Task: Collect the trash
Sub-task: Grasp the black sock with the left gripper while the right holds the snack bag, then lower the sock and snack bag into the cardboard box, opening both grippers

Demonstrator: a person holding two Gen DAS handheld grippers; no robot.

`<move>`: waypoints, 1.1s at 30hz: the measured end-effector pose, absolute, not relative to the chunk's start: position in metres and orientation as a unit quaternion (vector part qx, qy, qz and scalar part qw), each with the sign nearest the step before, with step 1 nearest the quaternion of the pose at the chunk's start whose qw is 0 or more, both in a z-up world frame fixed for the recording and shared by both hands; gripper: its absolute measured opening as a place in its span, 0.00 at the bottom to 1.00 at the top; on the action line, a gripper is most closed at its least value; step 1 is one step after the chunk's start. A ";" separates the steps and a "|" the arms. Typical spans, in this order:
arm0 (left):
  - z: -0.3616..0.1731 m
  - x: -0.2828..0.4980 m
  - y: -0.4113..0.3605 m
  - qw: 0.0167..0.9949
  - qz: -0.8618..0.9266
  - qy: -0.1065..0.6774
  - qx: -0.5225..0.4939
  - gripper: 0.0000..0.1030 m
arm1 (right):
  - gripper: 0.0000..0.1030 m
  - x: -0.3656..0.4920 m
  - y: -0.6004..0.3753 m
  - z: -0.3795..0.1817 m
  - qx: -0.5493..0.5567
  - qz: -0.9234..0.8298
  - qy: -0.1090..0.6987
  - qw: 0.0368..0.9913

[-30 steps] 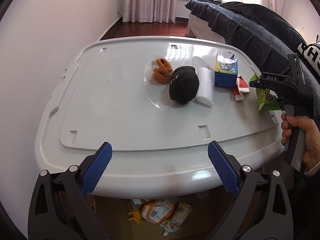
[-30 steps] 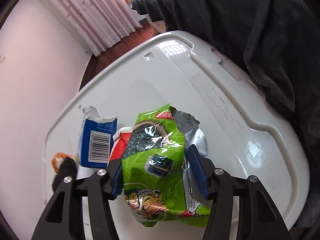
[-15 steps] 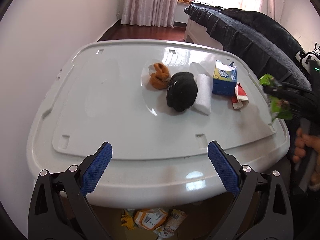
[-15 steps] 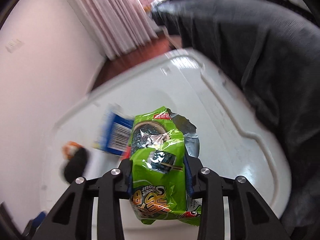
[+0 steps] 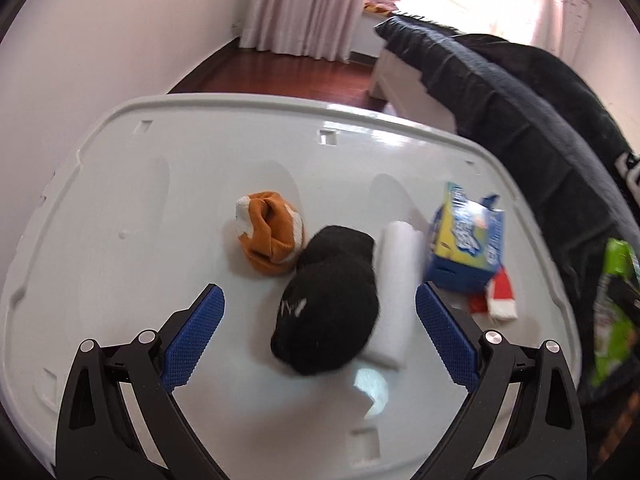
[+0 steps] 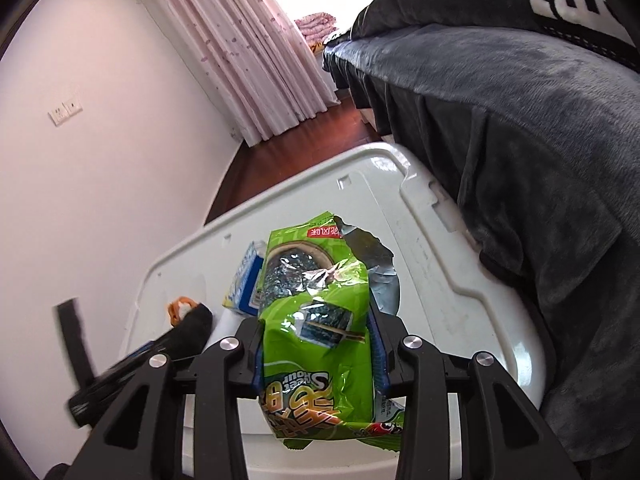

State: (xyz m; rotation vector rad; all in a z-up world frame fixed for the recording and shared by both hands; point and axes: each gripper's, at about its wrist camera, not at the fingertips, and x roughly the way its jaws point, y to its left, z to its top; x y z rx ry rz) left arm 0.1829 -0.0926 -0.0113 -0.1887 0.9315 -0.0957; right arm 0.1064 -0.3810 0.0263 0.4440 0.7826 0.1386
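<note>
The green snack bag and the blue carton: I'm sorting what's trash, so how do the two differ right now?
The green snack bag is clamped in the right gripper, clear of the white lid; the blue carton rests on that lid, untouched. The bag is soft, crinkled foil; the carton is a stiff box. The bag is green; the carton is blue and yellow. Both are torn open at the top.

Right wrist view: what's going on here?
A person with tongs in each hand is clearing trash off a white lid. The right tongs are shut on a green snack bag, having just closed on it, and hold it above the lid. The left tongs are open, hovering by a black sock. An orange sock, a white roll, a blue carton and a red wrapper lie on the lid.
</note>
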 end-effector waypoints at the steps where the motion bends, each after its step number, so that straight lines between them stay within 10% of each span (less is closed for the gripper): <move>1: -0.014 0.188 -0.095 0.886 -0.049 0.452 -0.091 0.91 | 0.37 0.106 -0.383 0.028 0.219 0.069 0.377 0.897; 11: -0.044 0.207 -0.095 0.874 -0.027 0.474 -0.109 0.88 | 0.37 0.113 -0.381 0.024 0.220 0.084 0.385 0.892; 14: -0.041 0.201 -0.091 0.876 -0.028 0.471 -0.099 0.46 | 0.37 0.116 -0.382 0.022 0.221 0.080 0.387 0.892; 33: 0.033 0.080 -0.073 0.906 -0.048 0.415 -0.073 0.42 | 0.37 0.106 -0.375 0.027 0.218 0.097 0.381 0.893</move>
